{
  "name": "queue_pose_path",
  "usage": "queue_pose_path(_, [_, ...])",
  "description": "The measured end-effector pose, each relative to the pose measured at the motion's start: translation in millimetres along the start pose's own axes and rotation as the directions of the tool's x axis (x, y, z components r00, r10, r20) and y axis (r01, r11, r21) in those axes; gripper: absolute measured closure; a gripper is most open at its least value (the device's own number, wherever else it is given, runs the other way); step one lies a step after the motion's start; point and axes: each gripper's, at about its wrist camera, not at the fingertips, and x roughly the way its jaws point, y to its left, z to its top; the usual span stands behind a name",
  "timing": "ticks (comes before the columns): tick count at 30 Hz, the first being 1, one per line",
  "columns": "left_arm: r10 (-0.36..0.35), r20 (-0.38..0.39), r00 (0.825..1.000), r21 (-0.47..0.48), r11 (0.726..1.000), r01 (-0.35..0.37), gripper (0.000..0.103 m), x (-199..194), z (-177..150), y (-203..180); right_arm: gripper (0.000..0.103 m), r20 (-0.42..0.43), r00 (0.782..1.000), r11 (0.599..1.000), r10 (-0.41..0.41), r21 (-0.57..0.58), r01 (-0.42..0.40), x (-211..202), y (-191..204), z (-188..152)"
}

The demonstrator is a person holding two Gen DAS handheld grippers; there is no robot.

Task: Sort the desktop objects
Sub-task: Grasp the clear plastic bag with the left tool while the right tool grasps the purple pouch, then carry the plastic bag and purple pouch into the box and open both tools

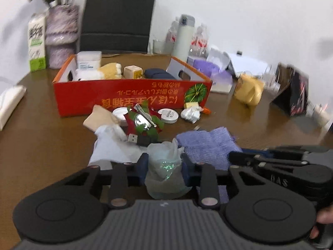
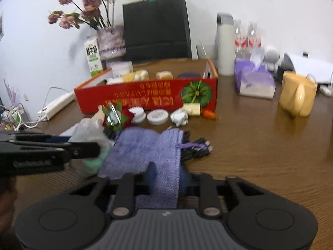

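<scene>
The left gripper [image 1: 165, 166] is clamped on a clear plastic bag [image 1: 164, 160]; the right gripper [image 2: 166, 179] is pinched on a purple cloth [image 2: 145, 152]. Ahead of both, a red box [image 1: 133, 95] stands on the brown wooden table [image 2: 260, 156], with a white wall [image 2: 249, 0] behind

Your left tongs [image 1: 165, 166] hide the lower part of the clear plastic bag [image 1: 164, 162] pinched between them, and its greenish contents are too blurred for you to name. In the right wrist view the purple cloth [image 2: 145, 152] covers the fingertips of your right tongs [image 2: 166, 175], and its lower edge is hidden. The black cables [image 2: 197, 148] run under that cloth. The print on the red box [image 2: 145, 95] smears beyond reading
</scene>
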Motion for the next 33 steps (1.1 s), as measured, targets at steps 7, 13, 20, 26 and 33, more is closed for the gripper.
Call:
queue_pose_path(7, [0.012, 0.042, 0.999, -0.081, 0.997, -0.009, 0.07, -63, -13, 15, 0.102, 0.131, 0.991, 0.998, 0.03, -0.053, -0.023, -63, 6, 12])
queue_pose_path(13, [0.072, 0.013, 0.997, -0.099, 0.993, -0.071, 0.07, -61, -27, 13, 0.102, 0.127, 0.983, 0.99, 0.131, -0.062, -0.124, -92, 20, 9])
queue_pose_path(20, [0.075, 0.06, 0.995, -0.077, 0.995, -0.07, 0.071, -68, -25, 9, 0.102, 0.131, 0.984, 0.99, 0.12, -0.093, -0.108, -92, 33, 17])
queue_pose_path(26, [0.079, 0.153, 0.985, -0.058, 0.996, -0.071, 0.072, -61, 33, 22, 0.102, 0.173, 0.975, 0.979, 0.143, -0.168, -0.114, -70, 34, 65])
queue_pose_path(33, [0.041, 0.122, 0.992, -0.082, 0.996, -0.031, 0.073, 13, 156, 49, 0.102, 0.241, 0.949, 0.968, 0.201, -0.194, -0.156, -1, 26, 179])
